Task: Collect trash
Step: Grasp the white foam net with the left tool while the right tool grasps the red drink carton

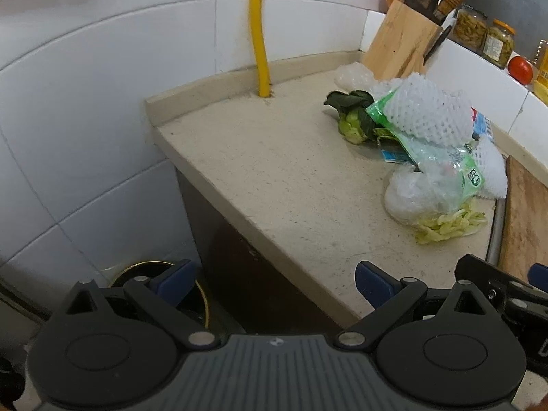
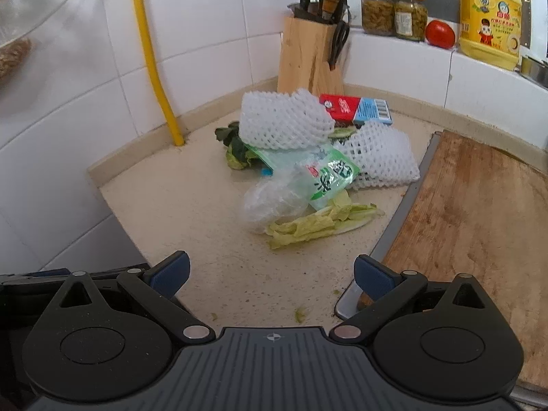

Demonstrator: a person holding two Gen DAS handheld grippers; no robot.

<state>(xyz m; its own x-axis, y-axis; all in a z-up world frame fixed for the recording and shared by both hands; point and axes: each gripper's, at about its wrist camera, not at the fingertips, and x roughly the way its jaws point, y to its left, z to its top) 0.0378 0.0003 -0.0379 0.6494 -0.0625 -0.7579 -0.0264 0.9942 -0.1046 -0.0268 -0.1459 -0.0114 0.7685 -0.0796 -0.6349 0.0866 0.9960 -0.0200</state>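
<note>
My left gripper [image 1: 272,282] and right gripper [image 2: 271,275] both hang with fingers spread, pinching nothing. The trash lies heaped on the counter [image 2: 191,205] ahead — foam netting [image 2: 284,121], a green plastic bag [image 2: 328,174], a clear bag [image 2: 270,205], pale cabbage scraps [image 2: 318,222], dark leafy stalks [image 1: 352,116] and a red-and-blue carton [image 2: 356,108]. Behind it stands a knife block [image 2: 308,58]; a yellow pipe [image 2: 154,68] rises at the wall, and a cutting board [image 2: 472,212] borders the heap's right side. Below the counter's left edge — a dark bin [image 1: 202,294].
</note>
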